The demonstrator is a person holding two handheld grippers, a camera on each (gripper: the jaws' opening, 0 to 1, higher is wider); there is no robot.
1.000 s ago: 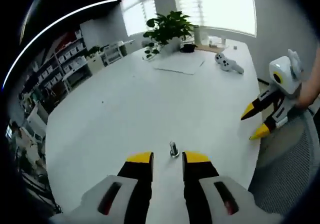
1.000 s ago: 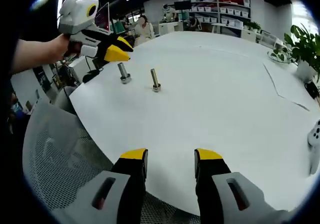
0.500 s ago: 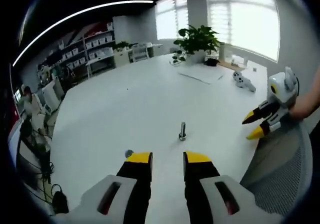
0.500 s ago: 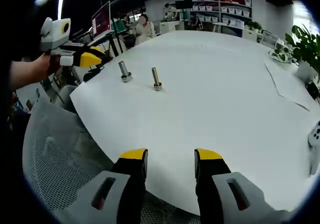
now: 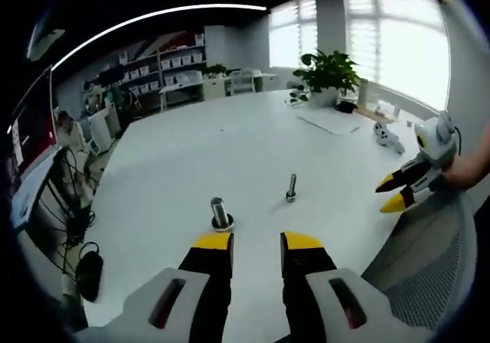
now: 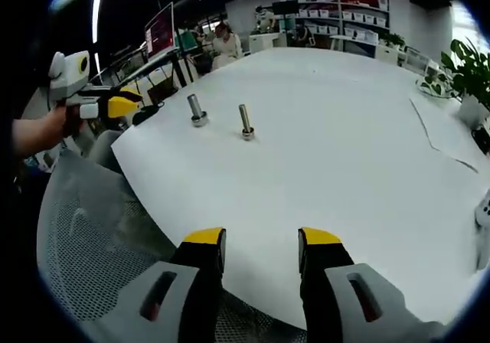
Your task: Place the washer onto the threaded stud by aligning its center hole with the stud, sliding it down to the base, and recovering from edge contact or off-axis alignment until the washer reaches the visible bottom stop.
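Note:
Two metal studs stand upright on the white table point(image 5: 191, 159). The thick stud point(image 5: 221, 213) rises just ahead of my left gripper point(image 5: 256, 243), off its left jaw, with a dark ring at its foot. The thin threaded stud point(image 5: 292, 187) stands further out to the right. My left gripper is open with nothing between its jaws. My right gripper point(image 6: 262, 240) is also open and empty, over the table's near edge, with the thick stud point(image 6: 197, 109) and the thin stud point(image 6: 246, 121) far ahead on the left. I cannot make out a loose washer.
A mesh chair back point(image 6: 92, 236) lies below the table edge. A potted plant point(image 5: 331, 71), a paper sheet point(image 5: 331, 121) and a game controller point(image 5: 385, 132) sit at the far end. Shelves line the back wall. A person point(image 6: 227, 43) sits in the distance.
The left gripper has drawn back off the table edge, away from the studs, and its view has swung so the thick stud now shows. The right gripper has barely moved.

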